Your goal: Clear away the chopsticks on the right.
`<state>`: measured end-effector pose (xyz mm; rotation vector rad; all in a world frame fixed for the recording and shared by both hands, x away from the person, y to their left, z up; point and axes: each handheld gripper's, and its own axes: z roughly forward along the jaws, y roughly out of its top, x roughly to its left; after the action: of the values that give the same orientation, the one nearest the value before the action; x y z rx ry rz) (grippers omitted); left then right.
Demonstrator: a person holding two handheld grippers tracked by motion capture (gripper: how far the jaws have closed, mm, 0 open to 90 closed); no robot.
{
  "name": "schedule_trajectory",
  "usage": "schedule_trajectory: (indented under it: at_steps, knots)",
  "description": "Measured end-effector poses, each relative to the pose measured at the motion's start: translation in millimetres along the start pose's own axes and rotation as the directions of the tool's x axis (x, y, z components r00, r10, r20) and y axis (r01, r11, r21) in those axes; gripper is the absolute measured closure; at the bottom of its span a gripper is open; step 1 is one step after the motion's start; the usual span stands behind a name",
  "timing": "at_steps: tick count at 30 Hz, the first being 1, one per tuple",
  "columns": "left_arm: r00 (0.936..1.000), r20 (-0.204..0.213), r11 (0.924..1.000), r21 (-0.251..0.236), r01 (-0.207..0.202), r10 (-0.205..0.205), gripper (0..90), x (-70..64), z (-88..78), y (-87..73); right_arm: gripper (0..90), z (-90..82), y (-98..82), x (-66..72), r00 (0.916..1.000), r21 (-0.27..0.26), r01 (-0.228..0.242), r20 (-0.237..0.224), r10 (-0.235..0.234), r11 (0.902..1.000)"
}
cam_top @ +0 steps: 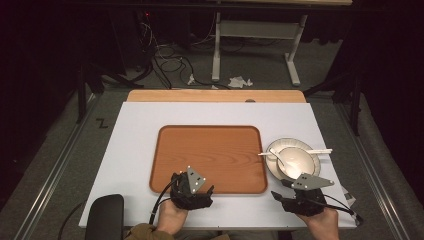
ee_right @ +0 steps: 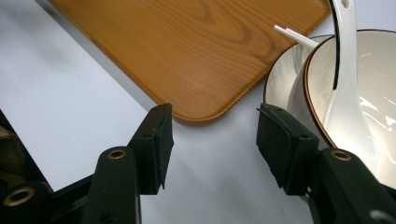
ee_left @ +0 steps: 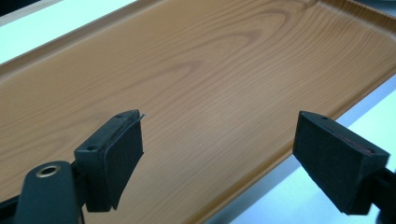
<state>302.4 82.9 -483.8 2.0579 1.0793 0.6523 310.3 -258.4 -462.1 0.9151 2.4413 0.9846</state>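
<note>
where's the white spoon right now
The white spoon lies in the bowl that sits on the plate, just right of the wooden tray in the high view, ahead of the right gripper.

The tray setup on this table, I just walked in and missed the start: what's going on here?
A person holds a gripper in each hand, both open and empty. The left gripper hovers over the near edge of the bare brown wooden tray. The right gripper sits beside the white bowl, which rests on a white plate with a white spoon inside.
</note>
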Motion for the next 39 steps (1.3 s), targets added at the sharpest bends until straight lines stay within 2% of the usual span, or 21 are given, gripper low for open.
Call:
schedule_trajectory:
  at_steps: [15, 17, 19, 21, 23, 24, 27, 30, 31, 33, 35, 36, 37, 38, 39]
  knots:
    - [0.9995, 0.018, 0.9997, -0.002, -0.025, 0.025, 16.4, -4.7, 4.1, 2.7, 47.5, -11.2, -4.6, -1.9, 0.9985, -0.010, -0.016, 0.052, 0.017, 0.9998]
    - [0.9993, 0.022, 0.9996, -0.001, -0.028, 0.028, 16.4, -5.4, 5.2, 3.3, 48.2, -14.6, -7.4, -3.5, 0.9983, -0.029, -0.028, 0.050, 0.030, 0.9992]
    - [0.9990, 0.030, 0.9994, -0.003, -0.034, 0.034, 16.3, -6.4, 6.1, 4.3, 48.6, -19.0, -10.7, -7.2, 0.9963, -0.033, -0.064, 0.056, 0.066, 0.9974]
    - [0.9986, 0.038, 0.9992, -0.009, -0.038, 0.038, 16.3, -7.3, 6.9, 5.6, 48.8, -24.5, -14.3, -10.8, 0.9921, -0.048, -0.098, 0.074, 0.101, 0.9941]
    - [0.9982, 0.042, 0.9991, -0.009, -0.042, 0.042, 16.4, -7.8, 7.9, 6.7, 49.1, -33.3, -19.8, -14.0, 0.9841, -0.071, -0.138, 0.102, 0.145, 0.9879]
    - [0.9980, 0.046, 0.9990, -0.010, -0.043, 0.044, 16.4, -8.2, 8.6, 7.3, 49.1, -33.3, -19.8, -14.0, 0.9841, -0.071, -0.138, 0.102, 0.145, 0.9879]
    - [0.9968, 0.058, 0.9985, -0.011, -0.054, 0.055, 16.4, -10.2, 11.4, 9.5, 49.7, -39.2, -24.4, -15.1, 0.9762, -0.088, -0.184, 0.100, 0.192, 0.9791]
    - [0.9959, 0.065, 0.9979, -0.010, -0.063, 0.064, 16.3, -11.3, 12.9, 11.1, 49.8, -44.8, -26.9, -14.5, 0.9722, -0.095, -0.186, 0.127, 0.197, 0.9781]
    - [0.9956, 0.068, 0.9979, -0.011, -0.064, 0.065, 16.3, -11.8, 13.7, 11.8, 50.1, -48.4, -29.4, -14.3, 0.9693, -0.097, -0.180, 0.152, 0.193, 0.9788]
    - [0.9949, 0.071, 0.9974, -0.013, -0.071, 0.072, 16.3, -12.5, 14.9, 12.7, 50.3, -49.8, -30.2, -14.3, 0.9672, -0.099, -0.186, 0.157, 0.200, 0.9776]
    - [0.9943, 0.076, 0.9971, -0.014, -0.075, 0.075, 16.4, -13.6, 15.7, 13.5, 50.5, -53.4, -32.6, -15.4, 0.9597, -0.108, -0.207, 0.171, 0.223, 0.9725]
    - [0.9940, 0.077, 0.9969, -0.014, -0.077, 0.078, 16.3, -13.7, 15.9, 13.7, 50.9, -56.7, -35.0, -17.7, 0.9517, -0.116, -0.223, 0.189, 0.242, 0.9679]
    - [0.9939, 0.077, 0.9968, -0.015, -0.078, 0.079, 16.3, -13.9, 16.2, 13.8, 50.9, -56.7, -35.0, -17.7, 0.9517, -0.116, -0.223, 0.189, 0.242, 0.9679]
    - [0.9939, 0.077, 0.9969, -0.015, -0.078, 0.079, 16.3, -13.9, 16.4, 13.9, 51.9, -59.7, -37.3, -21.8, 0.9443, -0.135, -0.231, 0.208, 0.255, 0.9636]
    - [0.9939, 0.076, 0.9968, -0.013, -0.079, 0.080, 16.3, -13.6, 16.5, 13.8, 51.9, -59.7, -37.3, -21.8, 0.9443, -0.135, -0.231, 0.208, 0.255, 0.9636]
